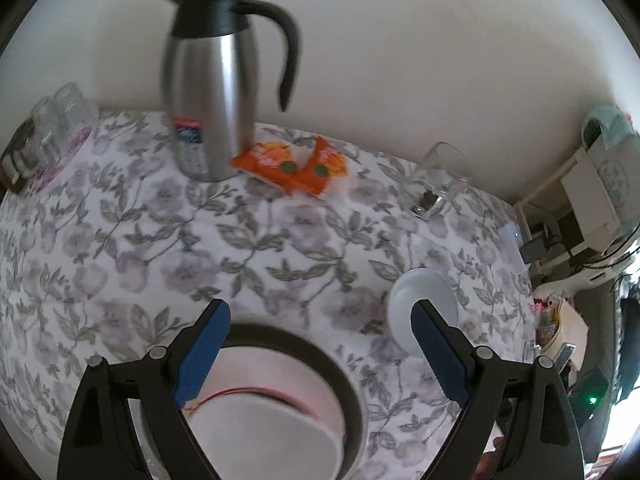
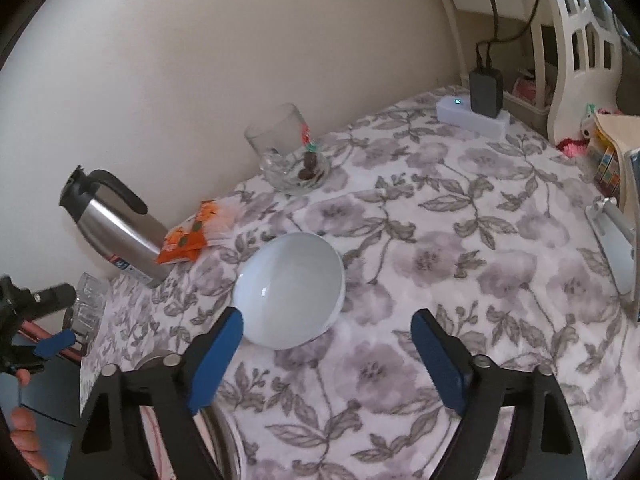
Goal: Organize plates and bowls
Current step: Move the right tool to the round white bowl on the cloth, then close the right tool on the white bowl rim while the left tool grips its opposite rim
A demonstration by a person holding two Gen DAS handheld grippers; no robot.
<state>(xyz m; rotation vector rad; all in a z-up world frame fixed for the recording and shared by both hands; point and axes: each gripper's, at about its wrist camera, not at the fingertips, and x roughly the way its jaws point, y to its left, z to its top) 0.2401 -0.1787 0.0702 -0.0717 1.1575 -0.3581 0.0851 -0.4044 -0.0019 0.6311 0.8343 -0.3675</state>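
A white bowl (image 2: 292, 292) sits upright on the flowered tablecloth (image 2: 460, 264); it also shows at the right in the left wrist view (image 1: 436, 292). My right gripper (image 2: 326, 320) hangs open just in front of it, its left fingertip (image 2: 232, 320) by the bowl's near rim, nothing gripped. My left gripper (image 1: 320, 312) is open above a stack: a dark-rimmed plate (image 1: 344, 380) carrying a pinkish plate (image 1: 280, 372) with a red line and a white dish (image 1: 272, 436). Nothing is between its pads. The stack's edge (image 2: 228, 432) shows at the right wrist view's bottom left, and the left gripper's blue finger (image 2: 54, 343) at its left edge.
Along the wall stand a steel thermos jug (image 1: 216, 96), orange packets (image 1: 292, 164) and a glass mug (image 1: 432, 184). Several glasses (image 1: 56, 128) stand far left. A white power strip (image 2: 472, 118) with a black adapter, a white chair (image 2: 576, 52) and clutter border the table's right side.
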